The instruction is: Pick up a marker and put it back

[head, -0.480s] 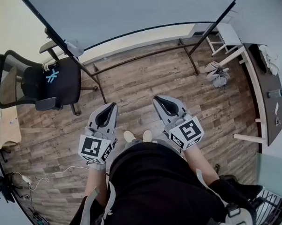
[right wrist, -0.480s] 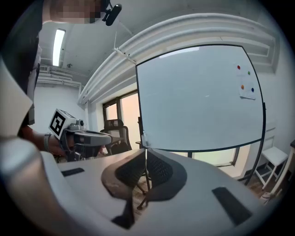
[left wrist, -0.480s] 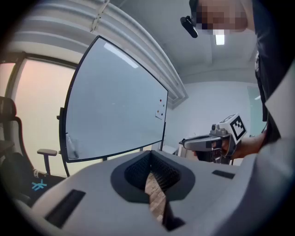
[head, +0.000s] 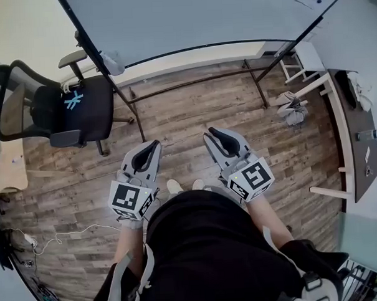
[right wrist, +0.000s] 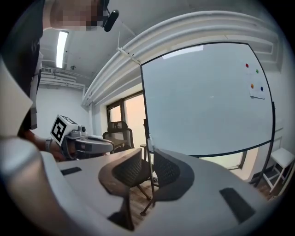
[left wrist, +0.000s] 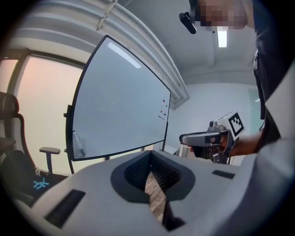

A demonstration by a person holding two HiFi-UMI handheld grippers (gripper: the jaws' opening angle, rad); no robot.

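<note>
The task looks unstarted. The left gripper [head: 152, 144], tips together, and the right gripper [head: 211, 134], barely parted, are both empty, near the black-framed whiteboard [head: 201, 15]; no marker shows.

Wood-plank floor [head: 193, 124]. At left, black office chair [head: 81, 111]; across top, dark whiteboard stand legs [head: 192, 81]; near right leg, crumpled grey bundle [head: 291, 106]; beyond, white stool [head: 300, 57]; lower left, loose white cable [head: 61, 238].

Left tool [head: 150, 147] and right tool [head: 214, 135] side by side above plank floor [head: 187, 115], whiteboard [head: 189, 16] ahead
</note>
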